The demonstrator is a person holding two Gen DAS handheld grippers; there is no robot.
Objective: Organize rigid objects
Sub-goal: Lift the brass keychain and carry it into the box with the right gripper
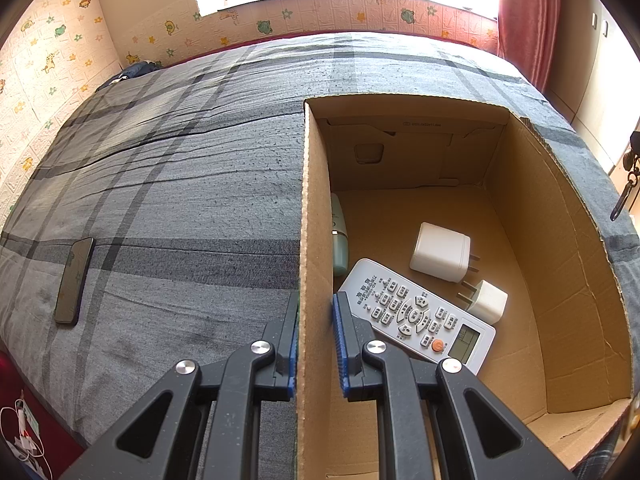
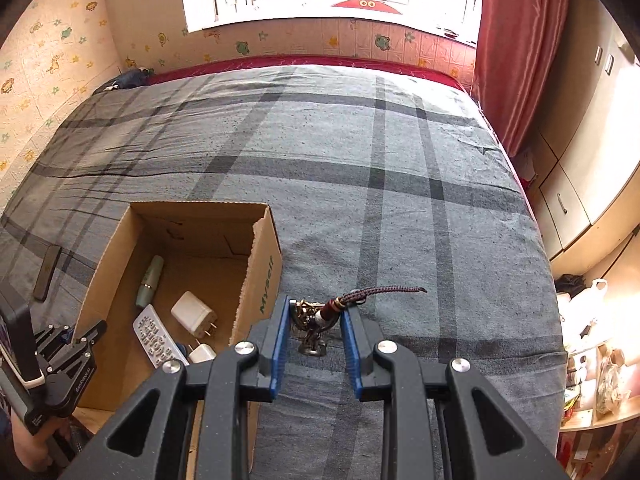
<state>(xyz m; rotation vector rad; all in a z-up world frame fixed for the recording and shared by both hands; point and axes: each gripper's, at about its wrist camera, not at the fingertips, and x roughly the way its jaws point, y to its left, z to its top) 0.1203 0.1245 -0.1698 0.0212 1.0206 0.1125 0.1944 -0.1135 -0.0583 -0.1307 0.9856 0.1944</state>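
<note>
Cardboard fills the right half of the left wrist view: an open brown box (image 1: 568,280) sits on a bed covered with grey plaid sheet (image 1: 160,180). The left gripper (image 1: 316,336) is clamped on the box's left wall, one blue pad outside and one inside. On the box floor lie a white remote control (image 1: 416,316) at about 5 o'clock from the frame's centre, a large white charger plug (image 1: 440,252) just beyond it, and a smaller white plug (image 1: 490,300) beside the remote's right edge. A pale green tube (image 1: 339,240) lies along the inside of the gripped wall. A dark phone (image 1: 74,280) rests on the sheet at 9 o'clock, well apart from the box.

From the right wrist view, the right gripper (image 2: 316,322) is closed on a bunch of keys (image 2: 310,326) with a braided dark red cord (image 2: 376,292) that sticks out toward 1 o'clock; the bunch hangs above the sheet (image 2: 400,160). The box (image 2: 260,284) stands at 8 o'clock from the keys, just beside them, with remote (image 2: 154,340), plugs and tube (image 2: 150,280) visible inside. At the far lower left, the left gripper (image 2: 76,334) and a hand (image 2: 36,444) holding it appear at the box's near wall.
</note>
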